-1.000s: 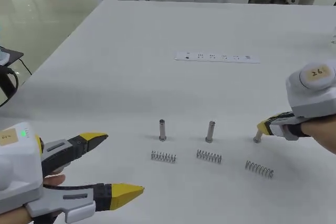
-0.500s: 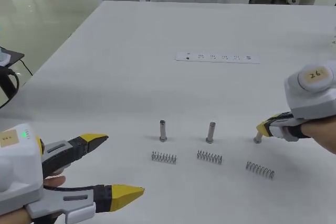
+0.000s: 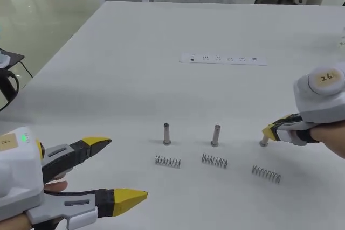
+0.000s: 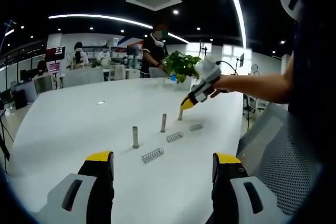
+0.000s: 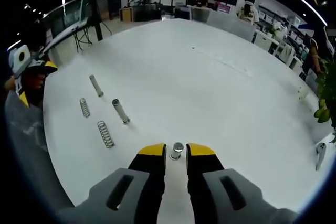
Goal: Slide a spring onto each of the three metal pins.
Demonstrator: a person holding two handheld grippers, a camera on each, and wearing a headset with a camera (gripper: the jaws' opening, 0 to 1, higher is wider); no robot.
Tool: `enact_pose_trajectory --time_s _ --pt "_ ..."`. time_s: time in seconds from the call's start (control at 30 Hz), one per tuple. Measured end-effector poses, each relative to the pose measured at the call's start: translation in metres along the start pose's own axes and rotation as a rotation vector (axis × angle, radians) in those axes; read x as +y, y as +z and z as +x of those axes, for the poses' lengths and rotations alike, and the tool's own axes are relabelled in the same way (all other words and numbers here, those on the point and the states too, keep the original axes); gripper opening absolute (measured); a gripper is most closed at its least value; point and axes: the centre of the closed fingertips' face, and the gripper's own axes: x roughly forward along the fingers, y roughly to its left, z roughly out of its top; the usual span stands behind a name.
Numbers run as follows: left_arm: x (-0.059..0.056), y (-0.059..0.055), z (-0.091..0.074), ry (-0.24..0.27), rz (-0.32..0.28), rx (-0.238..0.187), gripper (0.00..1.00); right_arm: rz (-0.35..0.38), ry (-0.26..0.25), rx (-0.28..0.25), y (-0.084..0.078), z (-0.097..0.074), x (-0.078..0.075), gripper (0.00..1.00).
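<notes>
Head view: nothing has shifted since a second ago apart from a slight wobble of the camera. The middle pin (image 3: 215, 135) stands upright on the worktop (image 3: 135, 79), with the left pin (image 3: 166, 133) and the right pin (image 3: 264, 141) upright on either side of it. All three pins are bare. In front of the middle pin lies the middle spring (image 3: 214, 160), flanked by the left spring (image 3: 167, 161) and the right spring (image 3: 266, 174). The right tongs (image 3: 269, 131) reach in level from the right of the middle pin, with their tips at the right pin. The left tongs (image 3: 121, 168) are held low, well to the left of the middle pin, spread wide and pointing right.

Left gripper view: the left tongs gape with nothing between them. Beyond the middle pin, the right tongs slope down to the farthest pin.

Right gripper view: the right tongs are drawn almost together, with the head of the right pin between their tips. Whether they press it I cannot tell
</notes>
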Motion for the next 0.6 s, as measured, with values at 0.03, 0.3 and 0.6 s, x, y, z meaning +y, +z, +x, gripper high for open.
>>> enact_pose_trajectory --time_s 0.03,0.3,0.6 --pt "0.000 0.000 0.000 0.000 0.000 -0.001 0.73 0.000 -0.002 -0.003 0.000 -0.001 0.000 0.13" --pt "0.000 0.004 0.000 -0.001 0.012 -0.021 0.72 0.003 -0.009 -0.022 -0.001 -0.009 -0.003 0.14" --pt "0.002 0.007 0.000 0.003 0.017 -0.045 0.71 0.008 -0.015 -0.040 -0.005 -0.019 -0.005 0.14"
